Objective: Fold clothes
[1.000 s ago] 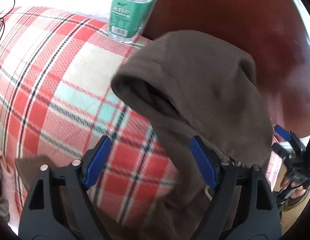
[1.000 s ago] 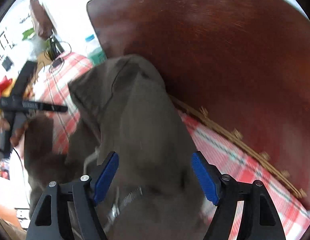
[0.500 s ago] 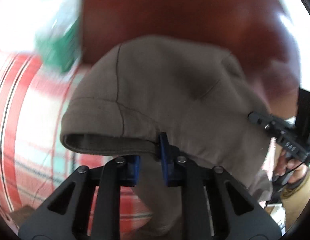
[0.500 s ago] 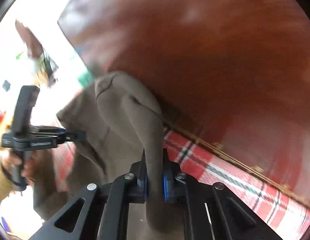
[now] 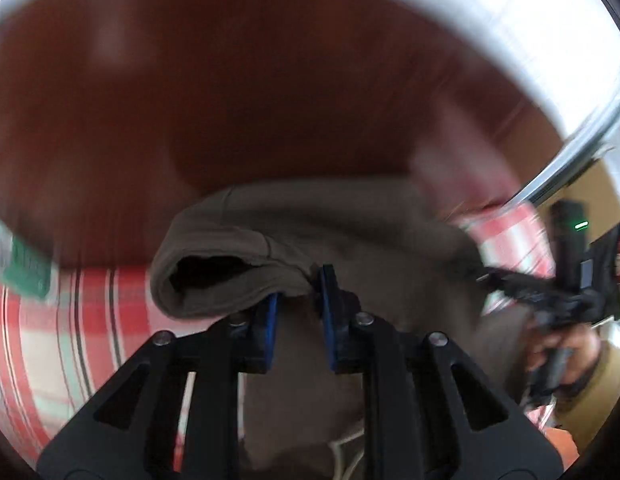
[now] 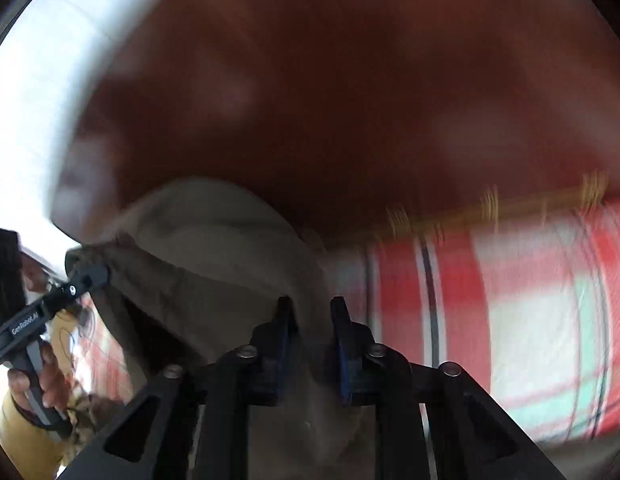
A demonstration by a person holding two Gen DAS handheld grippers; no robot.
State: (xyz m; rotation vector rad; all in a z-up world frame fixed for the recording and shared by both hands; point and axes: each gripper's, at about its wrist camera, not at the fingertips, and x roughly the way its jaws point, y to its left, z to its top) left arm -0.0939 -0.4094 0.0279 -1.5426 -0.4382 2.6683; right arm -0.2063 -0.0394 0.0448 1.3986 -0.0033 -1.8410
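Both tongs, left (image 5: 297,296) and right (image 6: 310,318), clamped on brown hoodie (image 5: 349,240); green-labelled bottle (image 5: 24,268) only left-side.

A: What is that green thing (image 5: 24,268) at the left edge?

B: It is too blurry to tell, and the edge cuts it off.

A: Can you see all of the brown hoodie (image 5: 329,232)?

B: No. Its lower part goes behind the black gripper arms and off the bottom.

A: And the checked blanket (image 6: 529,300)?

B: It is smeared. The lines run together.
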